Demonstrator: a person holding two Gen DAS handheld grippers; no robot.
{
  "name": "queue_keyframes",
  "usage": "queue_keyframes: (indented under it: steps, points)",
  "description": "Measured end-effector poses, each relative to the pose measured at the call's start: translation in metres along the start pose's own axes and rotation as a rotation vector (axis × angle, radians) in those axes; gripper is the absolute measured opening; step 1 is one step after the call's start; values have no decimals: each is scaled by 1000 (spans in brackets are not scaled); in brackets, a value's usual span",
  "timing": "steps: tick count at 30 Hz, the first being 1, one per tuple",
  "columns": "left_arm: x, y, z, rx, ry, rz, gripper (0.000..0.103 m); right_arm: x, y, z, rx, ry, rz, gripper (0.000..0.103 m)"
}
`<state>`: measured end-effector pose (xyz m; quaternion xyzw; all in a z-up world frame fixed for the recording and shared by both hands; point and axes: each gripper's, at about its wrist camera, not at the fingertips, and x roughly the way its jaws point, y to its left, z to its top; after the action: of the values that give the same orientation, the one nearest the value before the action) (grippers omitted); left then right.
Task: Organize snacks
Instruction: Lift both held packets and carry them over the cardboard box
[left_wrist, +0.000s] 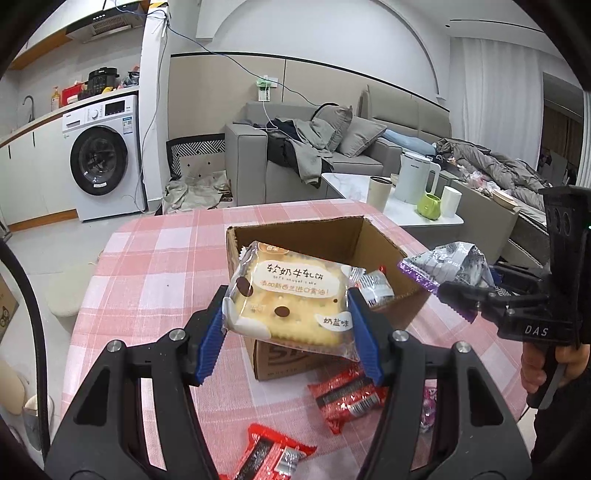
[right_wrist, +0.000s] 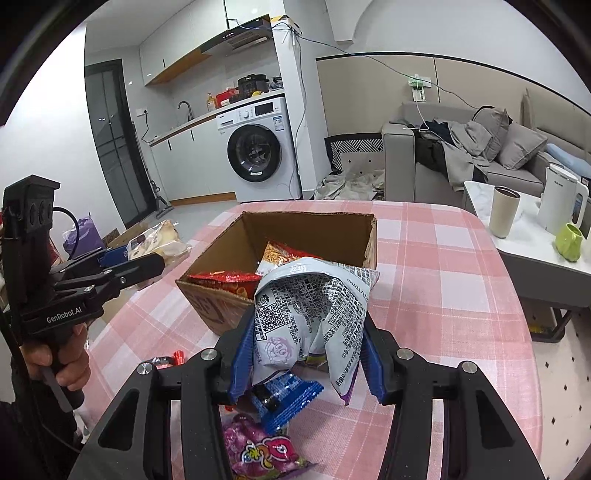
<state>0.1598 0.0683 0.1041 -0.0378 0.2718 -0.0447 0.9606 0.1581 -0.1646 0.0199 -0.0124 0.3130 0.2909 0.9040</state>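
Up above the pink checked cloth of the tabletop (left_wrist: 155, 266), the left claw (left_wrist: 286, 328) pinches a square, glossy biscuit pack (left_wrist: 288, 295) between ribbed blue pads, just over the near edge of the open cardboard box (right_wrist: 221, 254). The right claw (right_wrist: 308, 354) squeezes a crinkled silver foil bag (right_wrist: 314, 306) beside that box. Red wrappers (left_wrist: 347, 398) and a blue sachet (right_wrist: 288, 398) lie flat below.

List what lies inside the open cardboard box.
Inside the cardboard box: a red snack bag and an orange noodle-snack packet. The held silver packet hides the box's near corner.
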Motion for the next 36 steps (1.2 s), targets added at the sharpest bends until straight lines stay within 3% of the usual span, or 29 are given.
queue_keyframes:
  steps: [18, 36]
  points:
    - [52, 7, 32, -6, 1, 43, 59, 37, 10, 29, -6, 1, 6, 51]
    - [98, 18, 23, -14, 22, 59, 59, 72, 14, 51, -16, -2, 1, 51]
